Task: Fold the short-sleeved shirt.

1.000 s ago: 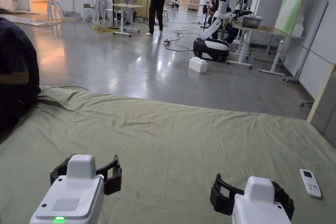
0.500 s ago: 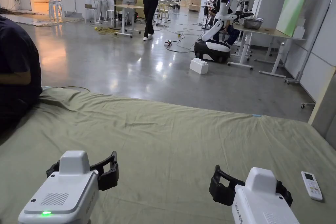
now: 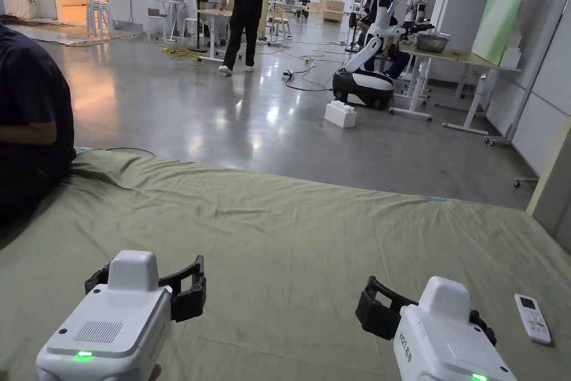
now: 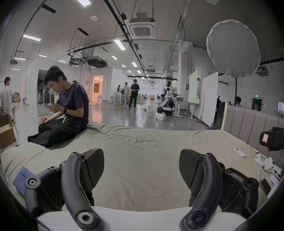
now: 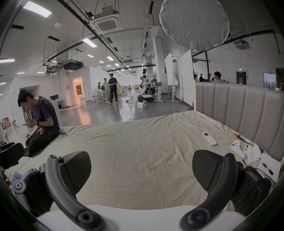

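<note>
I have both claws low over the bed point(image 3: 312, 231), which is covered in a wrinkled olive-green sheet point(image 4: 138, 151). My left claw point(image 4: 141, 169) has its jaws spread wide with nothing between them but bare sheet. My right claw point(image 5: 141, 169) is spread just as wide and holds nothing either. In the head view the two sit side by side, well apart, near the front edge of the bed.

I cannot make out a short-sleeved shirt anywhere on the sheet. A blue folded cloth point(image 4: 21, 179) lies at the bed's left edge, too little of it visible to tell what it is.

A white remote point(image 3: 532, 318) lies on the sheet to the right of my right claw. A person point(image 4: 66, 108) in dark clothes sits on the bed's far left corner.
</note>
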